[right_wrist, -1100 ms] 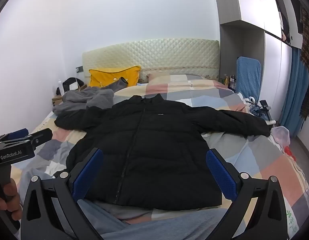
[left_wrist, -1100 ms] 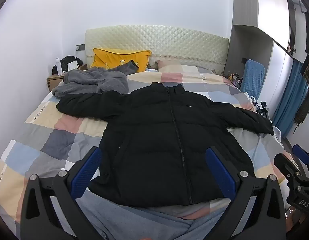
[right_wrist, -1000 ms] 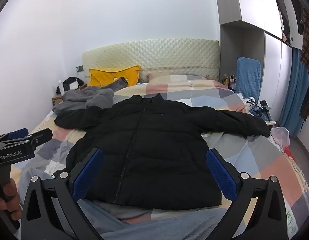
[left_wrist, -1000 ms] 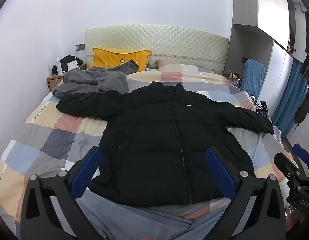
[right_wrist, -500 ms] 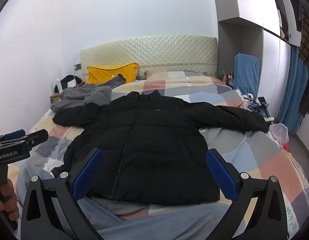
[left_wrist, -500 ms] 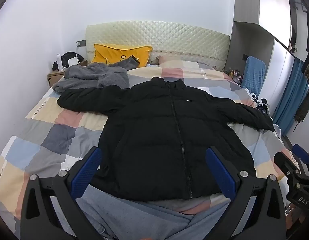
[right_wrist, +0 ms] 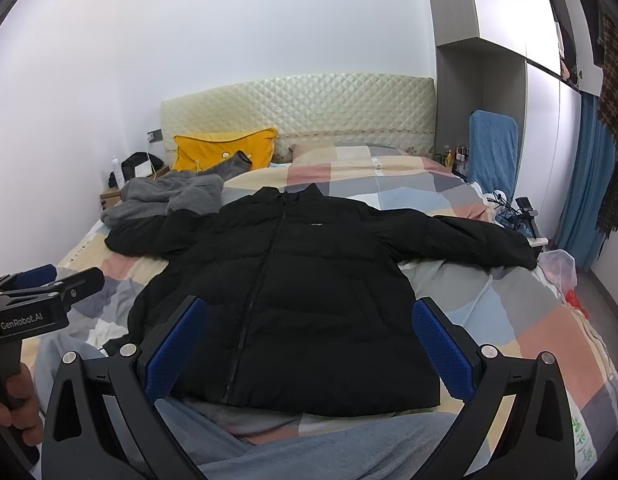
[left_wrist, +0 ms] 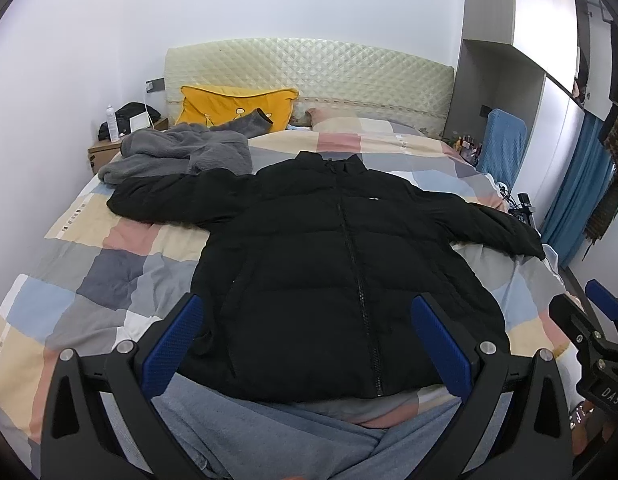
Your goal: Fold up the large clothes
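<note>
Black puffer jacket (left_wrist: pixel 341 256), spread flat and front up on the patchwork quilt (left_wrist: pixel 109 264); collar toward the quilted headboard (left_wrist: pixel 309 68), hem nearest, sleeves flung out to either side, zipper shut along the long axis. Left gripper (left_wrist: pixel 307 340) and right gripper (right_wrist: pixel 309 344) both spread wide, holding nothing, poised above the hem, apart from the fabric. Grey fleece (left_wrist: pixel 177 152) bunched beside the left sleeve.

The black puffy matt cloth jacket (left_wrist: pixel 341 248) lies on a soft checked cotton quilt (left_wrist: pixel 109 264), near a fluffy grey fleece garment (left_wrist: pixel 181 152) and a glossy quilted cream headboard (left_wrist: pixel 309 68).
</note>
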